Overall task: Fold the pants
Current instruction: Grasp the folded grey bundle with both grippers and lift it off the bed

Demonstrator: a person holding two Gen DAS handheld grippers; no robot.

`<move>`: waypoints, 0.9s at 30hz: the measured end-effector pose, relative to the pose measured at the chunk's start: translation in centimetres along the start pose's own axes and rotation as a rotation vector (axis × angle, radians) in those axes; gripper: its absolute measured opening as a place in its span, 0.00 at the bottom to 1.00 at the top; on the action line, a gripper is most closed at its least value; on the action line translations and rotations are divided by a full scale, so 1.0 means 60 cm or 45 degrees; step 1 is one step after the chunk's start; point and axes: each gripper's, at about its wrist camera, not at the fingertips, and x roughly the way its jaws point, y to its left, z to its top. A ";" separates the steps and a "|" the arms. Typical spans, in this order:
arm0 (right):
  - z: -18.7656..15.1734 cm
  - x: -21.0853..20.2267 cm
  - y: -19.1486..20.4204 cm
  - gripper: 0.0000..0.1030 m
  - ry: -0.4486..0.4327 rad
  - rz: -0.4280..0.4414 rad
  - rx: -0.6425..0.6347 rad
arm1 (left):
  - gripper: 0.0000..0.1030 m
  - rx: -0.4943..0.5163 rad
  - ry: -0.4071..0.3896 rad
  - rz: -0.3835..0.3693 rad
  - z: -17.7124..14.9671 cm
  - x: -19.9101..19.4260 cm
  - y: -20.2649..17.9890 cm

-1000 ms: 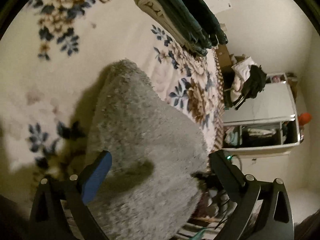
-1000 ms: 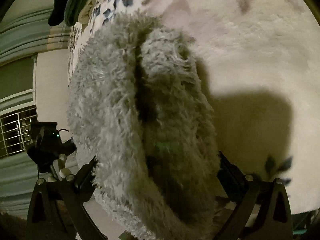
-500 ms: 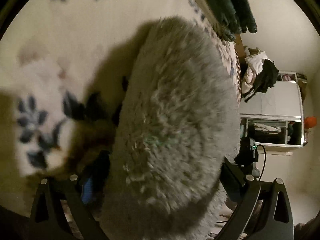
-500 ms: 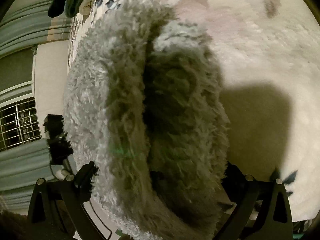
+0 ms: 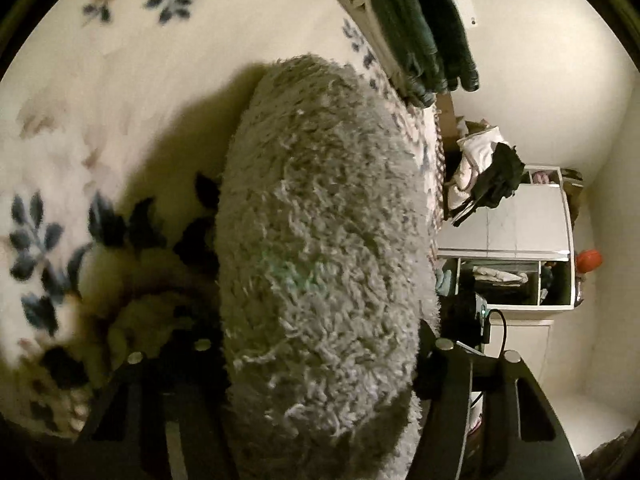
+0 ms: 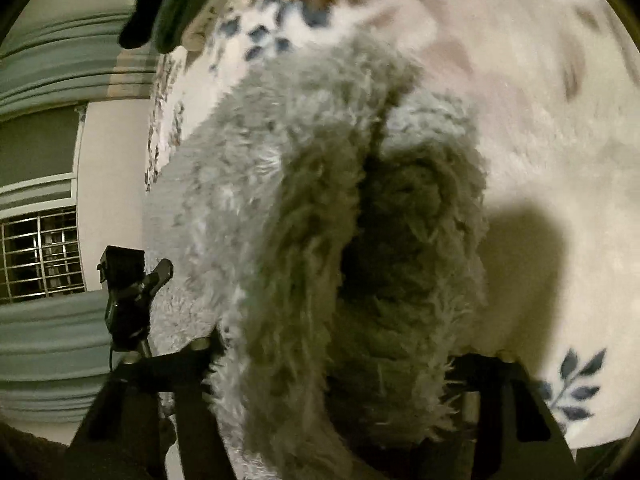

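Both sets of jaws have just been closing on the fluffy grey pants (image 5: 320, 248), bunched over the floral bedspread (image 5: 80, 100) near the bed's edge. The left gripper (image 5: 320, 364) and right gripper (image 6: 332, 360) each pinch thick pile. The grasp looks made; next likely lift together and carry the fold over evenly.

A cream flowered blanket (image 5: 132, 92) covers the bed; grey fluffy pants (image 5: 320, 240) and folded dark clothes (image 5: 416, 28) lie on it.

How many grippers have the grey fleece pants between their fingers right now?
2. The left gripper has just closed on the pants near the bed's edge; the right gripper has closed on a bunched fold. Fingertips are buried in fleece.
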 end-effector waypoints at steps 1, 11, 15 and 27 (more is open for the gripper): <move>-0.006 -0.007 0.005 0.52 -0.015 -0.005 -0.008 | 0.54 0.002 -0.006 -0.002 -0.001 -0.004 -0.007; -0.021 -0.149 0.095 0.48 -0.100 0.044 -0.041 | 0.53 0.077 -0.067 0.030 0.032 -0.074 -0.181; 0.010 -0.232 0.177 0.48 -0.153 0.050 -0.081 | 0.53 0.130 -0.087 0.031 0.079 -0.103 -0.287; 0.320 -0.411 0.426 0.48 -0.383 -0.001 -0.104 | 0.53 0.222 -0.158 -0.026 0.411 -0.116 -0.511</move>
